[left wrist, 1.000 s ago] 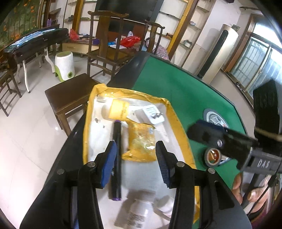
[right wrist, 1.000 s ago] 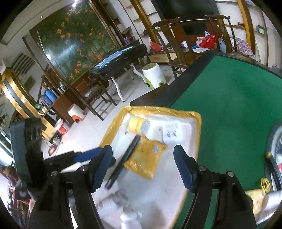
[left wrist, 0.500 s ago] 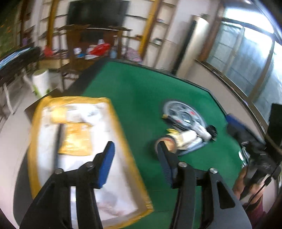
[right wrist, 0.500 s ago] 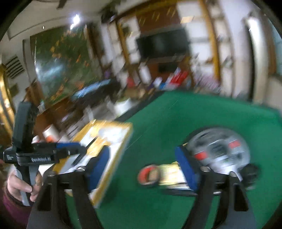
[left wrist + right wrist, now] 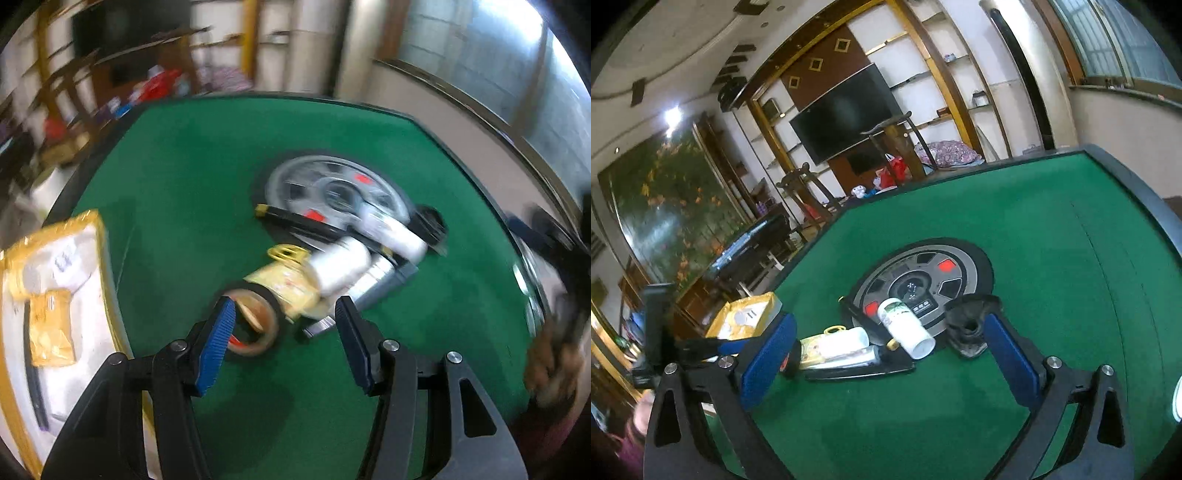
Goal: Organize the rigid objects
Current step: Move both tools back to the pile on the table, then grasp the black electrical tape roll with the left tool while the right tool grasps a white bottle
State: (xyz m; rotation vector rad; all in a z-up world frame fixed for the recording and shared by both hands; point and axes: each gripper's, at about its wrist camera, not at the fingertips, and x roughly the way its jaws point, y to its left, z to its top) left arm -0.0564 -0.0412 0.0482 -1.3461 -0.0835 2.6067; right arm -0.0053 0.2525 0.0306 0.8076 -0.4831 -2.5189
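A pile of small items lies on the green table beside its round silver centre disc. The pile holds a brown tape roll, a yellow packet, two white bottles and a black strip. My left gripper hovers open just over the tape roll and packet, gripping nothing. In the right wrist view a white bottle, the yellow packet and a dark lump lie ahead of my right gripper. Its wide jaws are closing and press on nothing.
A yellow-rimmed tray with a pen and packets sits at the table's left edge, and shows again as the tray beyond the pile. A person's hand is blurred at the right. Chairs, a TV and shelves stand behind.
Both views swung away from the yellow tray to the pile by the centre disc. The right jaws spread much wider and the left jaws a little wider.
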